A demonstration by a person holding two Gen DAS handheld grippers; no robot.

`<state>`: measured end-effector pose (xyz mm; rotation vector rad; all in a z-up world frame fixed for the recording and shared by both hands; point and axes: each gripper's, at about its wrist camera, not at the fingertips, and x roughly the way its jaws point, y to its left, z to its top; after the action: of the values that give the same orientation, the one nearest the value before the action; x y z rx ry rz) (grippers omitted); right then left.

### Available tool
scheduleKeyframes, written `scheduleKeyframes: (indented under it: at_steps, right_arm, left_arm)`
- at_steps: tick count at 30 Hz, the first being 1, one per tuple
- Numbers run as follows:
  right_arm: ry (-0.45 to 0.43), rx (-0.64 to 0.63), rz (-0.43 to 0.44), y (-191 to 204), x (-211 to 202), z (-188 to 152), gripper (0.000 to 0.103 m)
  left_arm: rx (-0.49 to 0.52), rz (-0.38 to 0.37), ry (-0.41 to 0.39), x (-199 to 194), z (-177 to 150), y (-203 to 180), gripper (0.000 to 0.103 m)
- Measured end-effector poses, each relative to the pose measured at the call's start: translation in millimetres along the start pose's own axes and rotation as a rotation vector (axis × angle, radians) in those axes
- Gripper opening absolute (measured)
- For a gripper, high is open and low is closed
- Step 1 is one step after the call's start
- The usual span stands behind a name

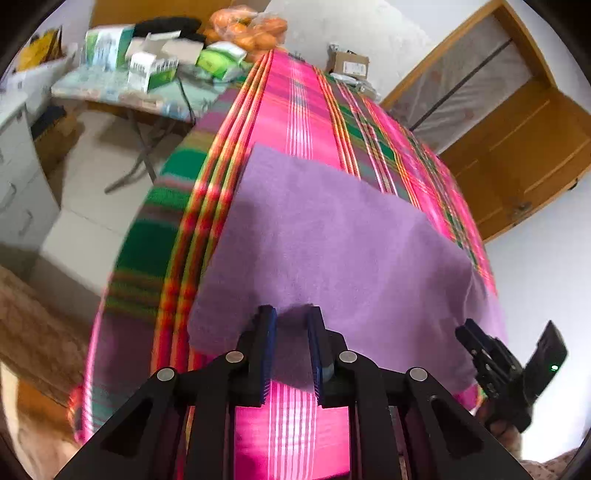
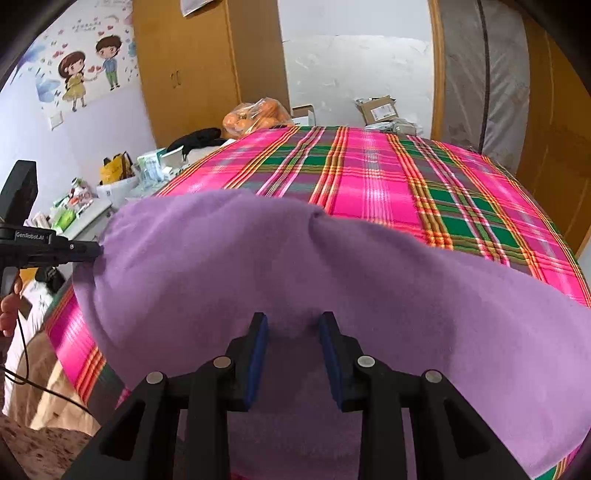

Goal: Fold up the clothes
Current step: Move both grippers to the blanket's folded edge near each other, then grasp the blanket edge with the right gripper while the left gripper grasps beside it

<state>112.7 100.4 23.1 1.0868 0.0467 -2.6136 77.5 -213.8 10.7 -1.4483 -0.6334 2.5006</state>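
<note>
A purple fleece cloth (image 1: 332, 240) (image 2: 258, 266) lies across the near part of a bed covered by a pink and green plaid sheet (image 1: 295, 92) (image 2: 369, 173). My left gripper (image 1: 290, 314) is shut on the cloth's near edge, which puckers between its blue pads. The right wrist view shows it at the left (image 2: 96, 251), pulling on a corner of the cloth. My right gripper (image 2: 293, 319) holds the near edge further right, its jaws wider apart with a bunch of cloth filling the gap. In the left wrist view it sits at the cloth's right corner (image 1: 465, 330).
A folding table (image 1: 122, 92) crowded with boxes stands left of the bed. A bag of oranges (image 1: 247, 29) (image 2: 255, 114) and a cardboard box (image 1: 349, 62) (image 2: 380, 107) sit beyond the far edge. A wooden wardrobe (image 1: 517, 147) stands on the right. A hand (image 2: 9, 310) grips the left tool.
</note>
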Motion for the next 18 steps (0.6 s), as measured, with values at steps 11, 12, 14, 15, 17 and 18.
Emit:
scheduleKeyframes:
  at_steps: [11,12,14,15,17,18]
  right_arm:
    - [-0.041,0.079,-0.025,-48.6,4.8,57.1,0.032]
    - [-0.026,0.091,-0.006,-54.2,8.2,61.8,0.032]
    - [0.005,0.113,0.032,-64.8,15.5,70.9,0.033]
    - [0.023,0.123,0.052,-69.2,20.2,74.3,0.033]
    - [0.055,0.145,0.087,-77.1,29.6,81.3,0.033]
    - [0.070,0.148,0.110,-79.2,33.9,83.7,0.034]
  left_arm:
    - [0.080,-0.099,0.028,33.4,65.3,-55.6,0.027]
    - [0.095,-0.099,0.044,38.8,70.3,-64.4,0.029]
    - [0.141,-0.120,0.075,50.3,78.8,-84.2,0.031]
    - [0.167,-0.120,0.088,56.1,82.5,-93.0,0.032]
    - [0.207,-0.104,0.109,68.9,91.6,-107.9,0.032]
    - [0.226,-0.103,0.118,73.3,95.2,-113.9,0.032]
